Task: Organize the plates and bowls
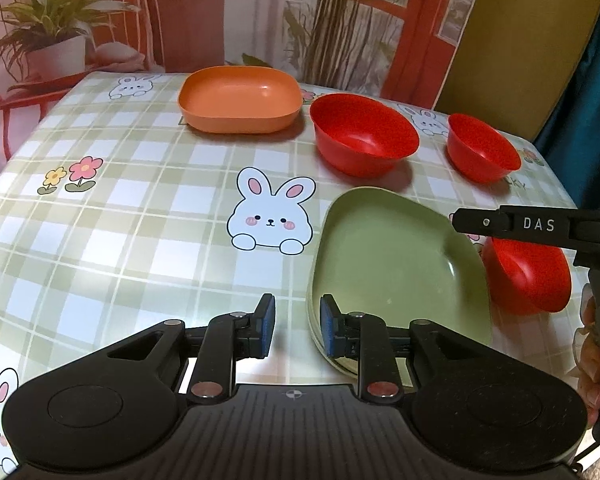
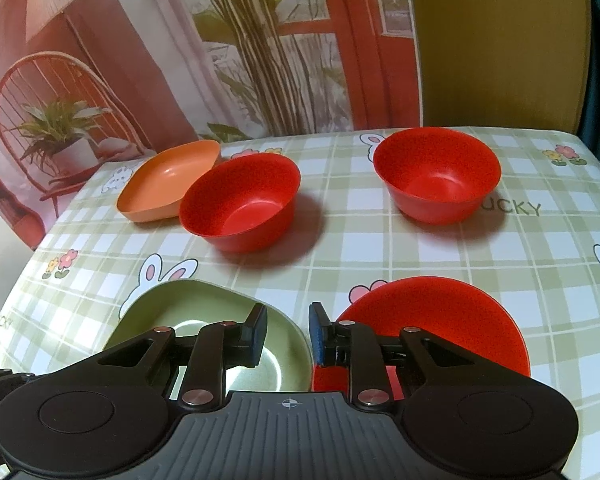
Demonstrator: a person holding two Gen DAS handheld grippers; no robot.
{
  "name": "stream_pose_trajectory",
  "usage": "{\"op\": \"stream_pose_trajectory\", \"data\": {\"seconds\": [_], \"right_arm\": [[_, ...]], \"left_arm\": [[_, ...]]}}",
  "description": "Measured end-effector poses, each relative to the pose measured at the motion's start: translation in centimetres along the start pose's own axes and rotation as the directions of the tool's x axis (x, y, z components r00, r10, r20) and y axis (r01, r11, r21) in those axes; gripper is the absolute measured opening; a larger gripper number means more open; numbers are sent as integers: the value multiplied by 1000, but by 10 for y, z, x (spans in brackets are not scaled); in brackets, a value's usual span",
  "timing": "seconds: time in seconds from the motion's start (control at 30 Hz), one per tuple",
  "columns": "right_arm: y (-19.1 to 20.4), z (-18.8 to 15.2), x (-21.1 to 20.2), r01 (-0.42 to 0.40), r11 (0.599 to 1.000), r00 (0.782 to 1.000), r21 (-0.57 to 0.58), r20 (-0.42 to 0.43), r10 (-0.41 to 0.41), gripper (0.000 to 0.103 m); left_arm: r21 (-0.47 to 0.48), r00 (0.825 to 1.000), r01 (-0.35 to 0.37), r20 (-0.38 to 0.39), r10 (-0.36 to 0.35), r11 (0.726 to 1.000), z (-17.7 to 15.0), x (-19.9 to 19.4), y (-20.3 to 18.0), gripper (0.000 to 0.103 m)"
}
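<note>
With both grippers' jaws slightly apart and pinching nothing, left gripper [image 1: 298, 326] sits at the green plate [image 1: 388, 256] rim, right gripper [image 2: 288, 334] between it and the nearest red bowl [image 2: 452, 320]. Looks like between grasps; next likely means closing on one rim.

My green plate [image 1: 384, 252] looks like smooth plastic with a soft sheen; the red bowls [image 2: 240, 200] are glossier. A shiny wipe-clean cloth [image 1: 148, 208] covers the worktop. My left tool [image 1: 298, 326] is matt black plastic.
</note>
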State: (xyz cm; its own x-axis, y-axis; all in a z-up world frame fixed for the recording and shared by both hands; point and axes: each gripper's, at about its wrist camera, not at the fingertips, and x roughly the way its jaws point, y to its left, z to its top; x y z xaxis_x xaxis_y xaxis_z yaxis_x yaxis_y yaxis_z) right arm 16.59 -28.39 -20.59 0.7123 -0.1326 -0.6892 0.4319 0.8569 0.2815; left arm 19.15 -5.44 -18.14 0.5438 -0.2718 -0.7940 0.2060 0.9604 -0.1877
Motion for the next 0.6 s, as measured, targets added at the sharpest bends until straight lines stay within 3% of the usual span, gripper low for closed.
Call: {"op": "stream_pose_trajectory", "data": {"seconds": [0.33,0.6], "right_arm": [[2,-1,3,10,1000,1000,-9,-5,-10,21],[6,6,-7,-14,1000,1000,-3,22,14,24]], "left_arm": [[-27,999,14,-32,-15,1000,-4,9,4,27],[-32,1000,12,15,-12,999,2,-4,9,30]]}}
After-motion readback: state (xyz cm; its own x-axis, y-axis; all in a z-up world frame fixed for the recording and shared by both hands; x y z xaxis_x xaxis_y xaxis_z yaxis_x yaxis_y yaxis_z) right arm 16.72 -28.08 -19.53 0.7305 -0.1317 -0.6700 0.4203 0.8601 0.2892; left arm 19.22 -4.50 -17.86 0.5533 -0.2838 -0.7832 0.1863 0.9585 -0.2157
